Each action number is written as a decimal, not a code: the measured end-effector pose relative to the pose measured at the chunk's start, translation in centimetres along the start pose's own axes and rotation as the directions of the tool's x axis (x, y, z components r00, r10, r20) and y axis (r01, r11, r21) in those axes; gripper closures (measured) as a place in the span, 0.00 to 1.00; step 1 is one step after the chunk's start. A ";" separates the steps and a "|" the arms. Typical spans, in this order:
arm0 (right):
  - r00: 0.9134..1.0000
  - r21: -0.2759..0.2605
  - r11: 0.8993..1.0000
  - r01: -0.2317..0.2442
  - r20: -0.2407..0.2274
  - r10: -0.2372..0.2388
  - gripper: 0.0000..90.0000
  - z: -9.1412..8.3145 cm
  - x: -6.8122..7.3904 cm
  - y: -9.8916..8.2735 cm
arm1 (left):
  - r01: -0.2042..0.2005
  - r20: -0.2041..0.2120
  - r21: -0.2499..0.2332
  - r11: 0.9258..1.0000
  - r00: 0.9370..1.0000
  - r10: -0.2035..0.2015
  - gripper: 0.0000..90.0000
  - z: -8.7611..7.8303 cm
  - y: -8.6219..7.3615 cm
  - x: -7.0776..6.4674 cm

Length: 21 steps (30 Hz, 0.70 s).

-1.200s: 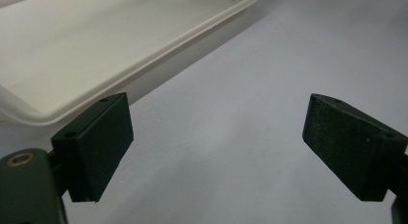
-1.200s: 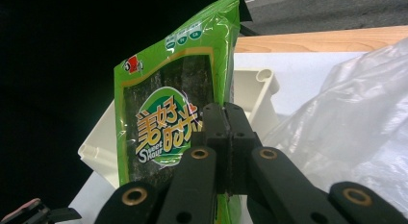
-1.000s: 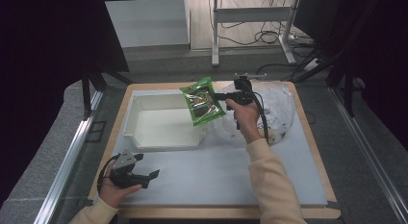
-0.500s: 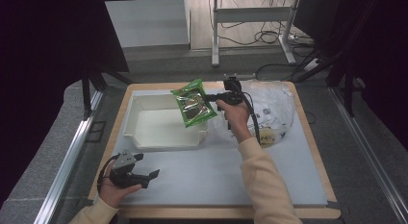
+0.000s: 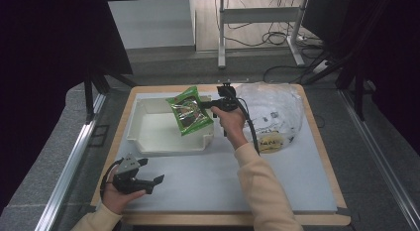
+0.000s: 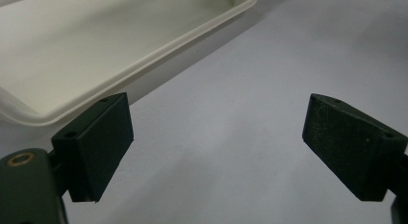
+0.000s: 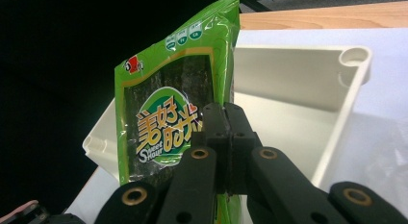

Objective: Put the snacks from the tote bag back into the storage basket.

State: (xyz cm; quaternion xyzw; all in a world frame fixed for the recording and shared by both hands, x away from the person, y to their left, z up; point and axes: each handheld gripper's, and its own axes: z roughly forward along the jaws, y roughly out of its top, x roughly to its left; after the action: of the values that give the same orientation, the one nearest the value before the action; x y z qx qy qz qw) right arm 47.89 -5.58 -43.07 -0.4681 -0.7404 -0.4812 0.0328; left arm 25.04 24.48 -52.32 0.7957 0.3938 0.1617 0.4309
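- Carrying step: the right hand-held gripper [image 5: 204, 105] is clamped on the green snack packet [image 5: 188, 110], held in the air over the white tray [image 5: 148, 142].
- Left hand-held gripper [image 5: 157, 180] rests on the tabletop [image 5: 208, 176], jaws apart and empty.
- Next, probably: lower the packet into the tray, then release.

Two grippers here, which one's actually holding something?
The right gripper: its jaws are clamped on the green snack packet above the white tray. The left gripper is open over bare table.

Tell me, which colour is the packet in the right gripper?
Bright green, with a dark panel and an orange-and-white logo; the packet shows best in the right gripper view.
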 end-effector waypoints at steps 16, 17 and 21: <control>1.000 0.031 1.000 0.000 -0.009 0.001 1.00 3.2 1.4 -0.8 | 0.005 0.007 -0.010 1.000 1.000 -0.005 0.12 -0.2 0.0 0.0; 1.000 0.029 1.000 -0.003 -0.009 0.003 1.00 3.4 1.4 -0.8 | 0.006 0.008 -0.010 1.000 1.000 -0.006 0.12 -0.2 0.0 0.0; 1.000 0.029 1.000 -0.005 -0.012 0.005 1.00 3.9 1.6 -0.9 | 0.006 0.009 -0.010 1.000 1.000 -0.006 0.12 -0.2 0.0 0.0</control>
State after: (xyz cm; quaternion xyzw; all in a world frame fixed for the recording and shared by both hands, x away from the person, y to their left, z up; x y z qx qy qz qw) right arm 47.90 -1.70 -44.91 -0.4665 -0.7460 -0.4731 0.0451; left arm 24.96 24.60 -52.24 0.7931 0.3933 0.1589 0.4370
